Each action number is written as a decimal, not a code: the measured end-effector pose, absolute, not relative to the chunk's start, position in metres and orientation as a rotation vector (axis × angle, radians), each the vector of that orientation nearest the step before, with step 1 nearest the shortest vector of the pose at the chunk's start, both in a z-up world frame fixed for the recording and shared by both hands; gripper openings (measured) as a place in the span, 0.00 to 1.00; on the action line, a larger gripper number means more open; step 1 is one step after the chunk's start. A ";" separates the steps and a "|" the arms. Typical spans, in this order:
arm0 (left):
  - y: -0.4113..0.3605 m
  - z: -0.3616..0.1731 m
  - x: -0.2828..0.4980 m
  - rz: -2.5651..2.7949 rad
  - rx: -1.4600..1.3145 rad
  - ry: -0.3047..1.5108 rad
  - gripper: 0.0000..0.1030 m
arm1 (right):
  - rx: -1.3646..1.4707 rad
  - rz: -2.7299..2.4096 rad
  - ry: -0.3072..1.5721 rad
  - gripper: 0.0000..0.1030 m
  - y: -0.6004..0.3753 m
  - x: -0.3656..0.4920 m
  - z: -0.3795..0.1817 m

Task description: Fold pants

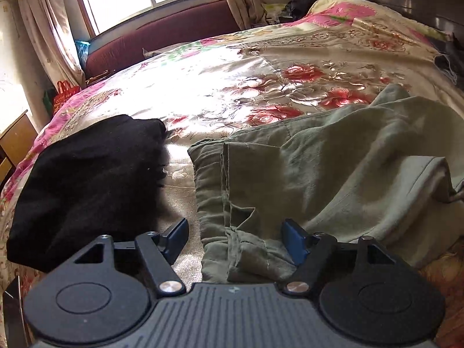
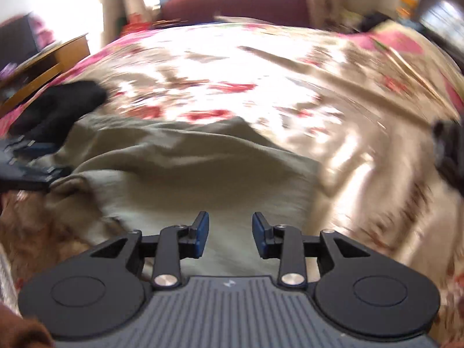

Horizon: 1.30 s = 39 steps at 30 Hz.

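Note:
Olive-green pants (image 1: 304, 174) lie rumpled on the floral bedspread (image 1: 232, 66), the waistband end nearest me. My left gripper (image 1: 236, 236) hovers over that end, open wide, its blue pads either side of a bunched fold without pressing it. The right wrist view is blurred. There the pants (image 2: 179, 168) spread across the lower middle, and my right gripper (image 2: 230, 233) stands open above them with nothing between its pads. The left gripper (image 2: 32, 162) shows at that view's left edge, over the pants' end.
A folded black garment (image 1: 87, 179) lies left of the pants on the bed. A dark red headboard or bench (image 1: 162, 37) runs under the window. A wooden cabinet (image 2: 49, 61) stands at the bed's left side. Dark clothes (image 1: 449, 63) lie at the right edge.

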<state>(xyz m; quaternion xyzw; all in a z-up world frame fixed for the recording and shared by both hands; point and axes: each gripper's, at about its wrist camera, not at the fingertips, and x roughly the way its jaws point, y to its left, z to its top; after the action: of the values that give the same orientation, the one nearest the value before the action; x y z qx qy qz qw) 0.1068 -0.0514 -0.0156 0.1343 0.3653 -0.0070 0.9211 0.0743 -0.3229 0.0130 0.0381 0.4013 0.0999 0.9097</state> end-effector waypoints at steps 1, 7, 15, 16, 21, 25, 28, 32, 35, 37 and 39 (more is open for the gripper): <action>-0.054 -0.016 0.107 -0.015 0.295 0.749 0.82 | 0.164 0.188 0.856 0.35 -0.340 0.080 0.007; -0.063 -0.012 0.117 -0.032 0.380 0.781 0.82 | 0.601 0.295 0.954 0.41 -0.384 0.096 -0.029; -0.072 -0.012 0.123 -0.040 0.452 0.810 0.82 | 0.624 0.359 1.006 0.08 -0.366 0.109 -0.043; -0.074 -0.011 0.124 -0.039 0.459 0.814 0.82 | 0.632 0.356 1.014 0.06 -0.367 0.116 -0.042; -0.090 -0.002 0.118 -0.106 0.470 0.822 0.82 | 0.466 0.376 0.867 0.03 -0.397 0.125 0.025; -0.112 -0.018 0.116 -0.126 0.515 0.807 0.83 | 0.239 0.287 1.052 0.09 -0.399 0.151 -0.004; -0.113 -0.012 0.115 -0.126 0.524 0.810 0.83 | 0.179 0.269 1.038 0.05 -0.400 0.144 -0.011; -0.104 0.004 0.105 -0.137 0.553 0.796 0.83 | 0.049 0.208 0.869 0.17 -0.387 0.114 0.029; -0.106 0.011 0.098 -0.132 0.573 0.754 0.83 | 0.023 0.299 0.799 0.17 -0.365 0.085 0.052; -0.113 0.018 0.094 -0.148 0.555 0.710 0.83 | 0.114 0.424 0.811 0.17 -0.346 0.071 0.052; -0.122 0.024 0.093 -0.175 0.530 0.671 0.83 | 0.197 0.532 0.854 0.17 -0.324 0.065 0.041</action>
<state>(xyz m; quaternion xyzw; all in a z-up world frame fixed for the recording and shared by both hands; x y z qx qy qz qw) 0.0925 -0.1218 0.0241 0.2565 0.3251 -0.0845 0.9063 0.0654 -0.3244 0.0409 0.0944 0.4087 0.2546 0.8714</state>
